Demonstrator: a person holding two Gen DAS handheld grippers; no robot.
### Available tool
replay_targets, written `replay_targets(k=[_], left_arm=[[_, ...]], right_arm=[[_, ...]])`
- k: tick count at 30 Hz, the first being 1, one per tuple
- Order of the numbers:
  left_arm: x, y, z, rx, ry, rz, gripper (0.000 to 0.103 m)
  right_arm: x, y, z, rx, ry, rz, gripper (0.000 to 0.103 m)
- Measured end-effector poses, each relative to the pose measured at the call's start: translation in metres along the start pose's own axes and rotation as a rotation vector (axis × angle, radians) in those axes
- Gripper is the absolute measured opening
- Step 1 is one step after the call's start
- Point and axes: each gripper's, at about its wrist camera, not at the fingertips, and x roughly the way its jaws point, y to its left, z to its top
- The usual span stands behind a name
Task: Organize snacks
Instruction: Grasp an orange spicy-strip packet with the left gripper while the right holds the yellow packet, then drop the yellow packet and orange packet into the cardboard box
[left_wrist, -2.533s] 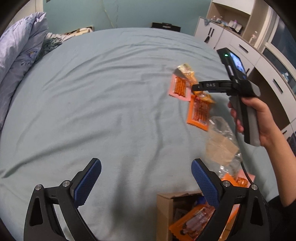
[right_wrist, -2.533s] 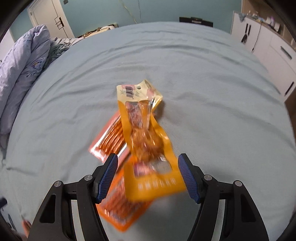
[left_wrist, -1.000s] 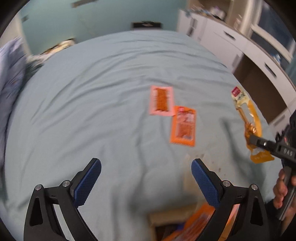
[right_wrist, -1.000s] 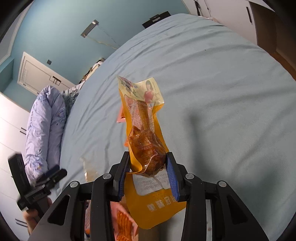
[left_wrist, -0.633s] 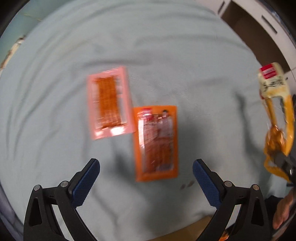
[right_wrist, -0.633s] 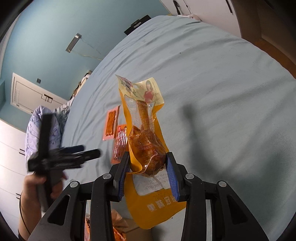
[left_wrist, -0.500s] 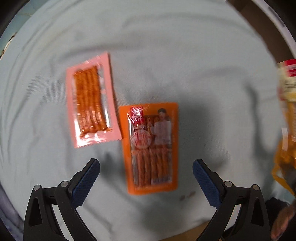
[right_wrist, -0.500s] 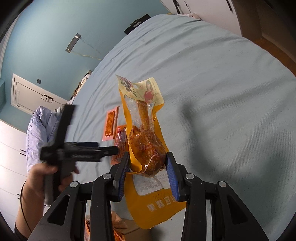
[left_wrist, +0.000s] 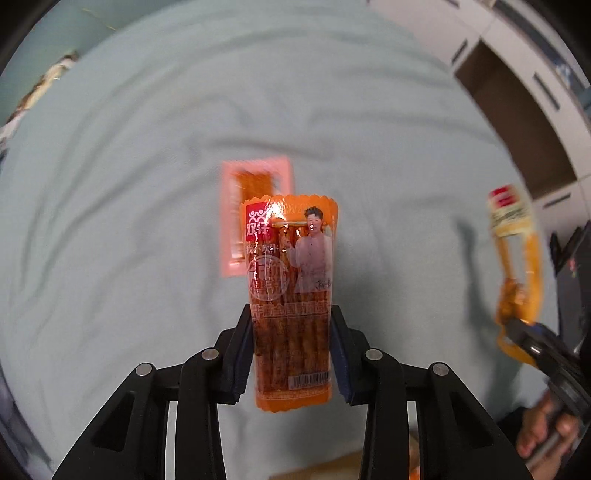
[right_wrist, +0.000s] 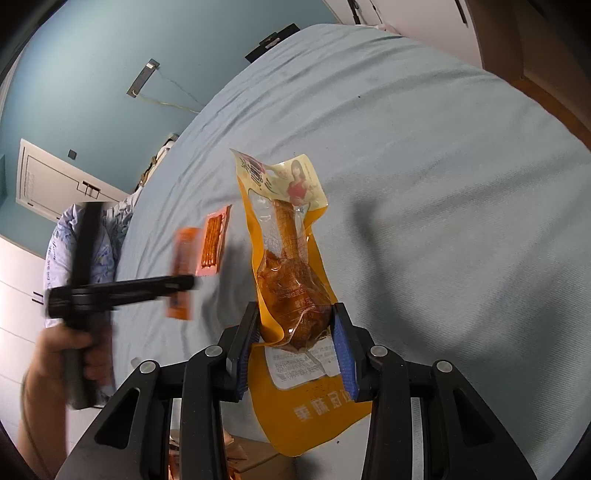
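My left gripper (left_wrist: 291, 354) is shut on an orange snack-stick packet (left_wrist: 290, 280) and holds it upright above the light blue bed. A pink snack packet (left_wrist: 255, 184) lies on the sheet behind it. My right gripper (right_wrist: 295, 350) is shut on a yellow chicken-leg packet (right_wrist: 288, 251), held up off the bed; that packet also shows at the right of the left wrist view (left_wrist: 517, 254). In the right wrist view the left gripper (right_wrist: 181, 284) holds the orange packet (right_wrist: 183, 254) near the pink packet (right_wrist: 214, 240).
A cardboard box (right_wrist: 251, 458) with snacks sits at the near edge of the bed (right_wrist: 443, 184). A blue pillow (right_wrist: 107, 229) lies at the far left. White cabinets (left_wrist: 546, 96) stand to the right of the bed.
My left gripper dropped over the orange packet, closed on it and lifted it off the sheet. My right gripper keeps holding the yellow packet up.
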Motion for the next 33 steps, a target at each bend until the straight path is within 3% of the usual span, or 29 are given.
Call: replay_targets(k=[3, 7, 13, 16, 18, 23, 24, 25, 27, 33], left_arm=[[-0.053, 0.006, -0.038, -0.013, -0.085, 0.005, 0.036], [-0.099, -0.007, -0.121, 0.045, -0.149, -0.070, 0.037], [-0.088, -0.045, -0.198, 0.048, -0.130, -0.165, 0.038], [-0.041, -0.045, -0.217, -0.013, -0.068, -0.198, 0.039], [-0.023, -0.051, -0.223, 0.010, -0.122, -0.153, 0.041], [-0.028, -0.073, -0.224, 0.076, -0.133, -0.133, 0.055], [-0.032, -0.081, -0.227, 0.109, -0.140, -0.118, 0.061], [-0.035, -0.086, -0.228, 0.128, -0.147, -0.121, 0.075], [-0.044, -0.095, -0.230, 0.141, -0.168, -0.139, 0.084], [-0.075, -0.065, -0.242, 0.052, -0.301, -0.126, 0.087]], right_arm=[[-0.001, 0.006, -0.003, -0.012, -0.004, -0.018, 0.036], [-0.003, 0.014, -0.008, -0.031, -0.008, -0.039, 0.036], [-0.007, 0.035, -0.022, -0.092, -0.007, -0.066, 0.036], [-0.012, 0.043, -0.031, -0.112, -0.015, -0.060, 0.036], [-0.019, 0.047, -0.039, -0.128, -0.027, -0.041, 0.036], [-0.038, 0.051, -0.063, -0.183, -0.071, 0.028, 0.036], [-0.041, 0.051, -0.070, -0.184, -0.070, 0.049, 0.036], [-0.046, 0.053, -0.078, -0.191, -0.069, 0.078, 0.036], [-0.051, 0.054, -0.091, -0.200, -0.067, 0.103, 0.036], [-0.054, 0.065, -0.137, -0.295, -0.019, 0.144, 0.036]])
